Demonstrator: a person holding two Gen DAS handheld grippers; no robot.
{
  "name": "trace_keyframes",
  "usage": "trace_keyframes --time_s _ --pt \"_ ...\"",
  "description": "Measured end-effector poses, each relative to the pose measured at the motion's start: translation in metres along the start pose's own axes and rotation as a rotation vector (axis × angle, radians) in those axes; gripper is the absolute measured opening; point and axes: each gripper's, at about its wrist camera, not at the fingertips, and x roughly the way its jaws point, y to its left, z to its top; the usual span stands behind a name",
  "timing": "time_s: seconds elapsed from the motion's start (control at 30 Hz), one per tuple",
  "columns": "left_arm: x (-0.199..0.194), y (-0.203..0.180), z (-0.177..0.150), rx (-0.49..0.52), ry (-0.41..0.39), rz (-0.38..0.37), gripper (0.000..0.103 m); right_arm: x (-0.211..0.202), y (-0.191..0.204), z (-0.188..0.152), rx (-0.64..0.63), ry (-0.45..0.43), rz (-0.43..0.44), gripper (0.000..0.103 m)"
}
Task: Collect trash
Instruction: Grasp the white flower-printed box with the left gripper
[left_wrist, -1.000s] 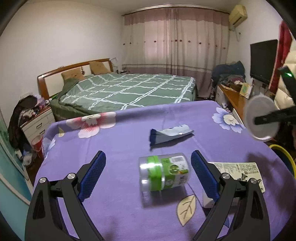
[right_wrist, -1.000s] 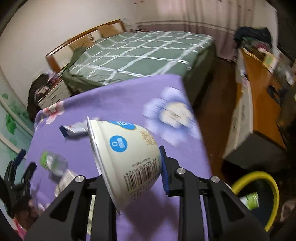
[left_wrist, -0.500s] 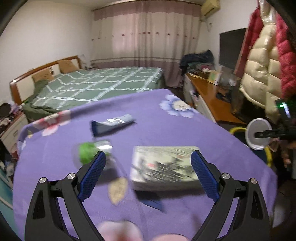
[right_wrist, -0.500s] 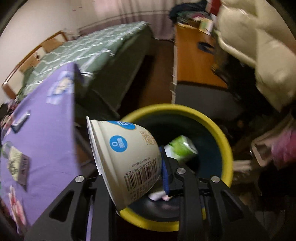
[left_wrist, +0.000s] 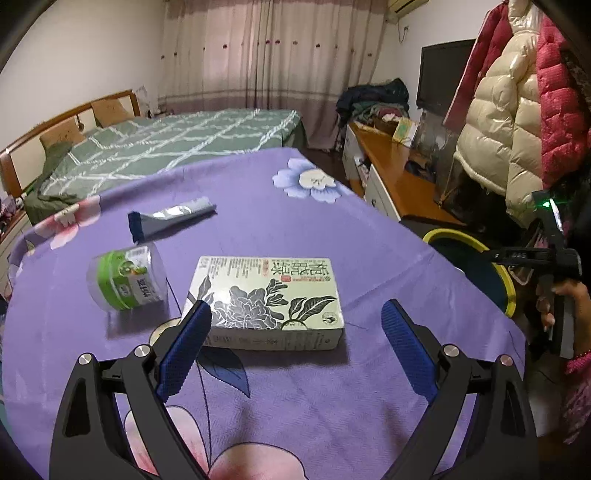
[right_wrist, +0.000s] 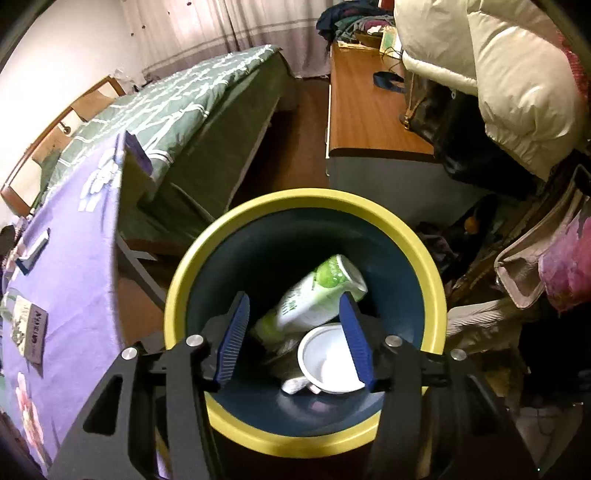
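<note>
right tool (right_wrist: 293, 338): over the bin (right_wrist: 417, 236), jaws have just been opening, nothing between the pads. Released.
cup (right_wrist: 330, 365): white, lying in the bin mouth-up, beside a green-white bottle (right_wrist: 314, 295). Some crumpled bits under them, can't tell what.
left tool (left_wrist: 295, 347): spread wide, empty, hovering low over the surface (left_wrist: 332, 229). Left pad sits in front of the box's near left corner; can't tell if it touches.
box (left_wrist: 267, 297): flat carton, flower print, lying on its broad face mid-surface, straddled loosely by the jaws.
box handling: my read: light cardboard, stiff on the edges, likely caves if squeezed on the broad faces. Take it across the short sides or by one end. Long side looks close to the jaws' full spread.
jar (left_wrist: 125, 278): clear plastic, green label, on its side just left of the box. Probably light, smooth and round, so it could roll or squirt out. Grip across the body, near the middle.
wrapper (left_wrist: 170, 218): foil sachet, flat, further back on the surface. Limp and thin. Pinch one end, expect it to droop.
count on surface: 1 box, 1 jar, 1 wrapper = 3 left.
count in bin: 1 cup, 1 bottle, plus the unclear scraps.
bin location: on the floor off the surface's right edge.
next, as I judge it: left tool takes the box.
</note>
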Motion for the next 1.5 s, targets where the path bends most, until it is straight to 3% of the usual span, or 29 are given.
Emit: trace_keyframes --time_s 0.4,0.73,0.97,1.33,1.5 --pt "0.026 0.032 0.002 -0.054 0.052 0.045 0.094 0.003 0.020 0.002 -0.011 0.000 0.042 0.049" --pt "0.044 0.048 0.000 -0.081 0.106 -0.014 0.095 0.000 0.030 0.005 -0.022 -0.010 0.052 0.049" --pt "0.041 0.027 -0.002 -0.035 0.115 -0.061 0.095 -0.003 0.029 0.005 -0.022 -0.014 0.060 0.050" --pt "0.035 -0.054 -0.012 0.097 0.152 -0.223 0.095 -0.007 0.028 0.003 -0.014 -0.016 0.084 0.050" --pt "0.033 -0.056 0.000 0.093 0.121 -0.193 0.095 -0.010 0.027 0.002 -0.017 -0.023 0.092 0.050"
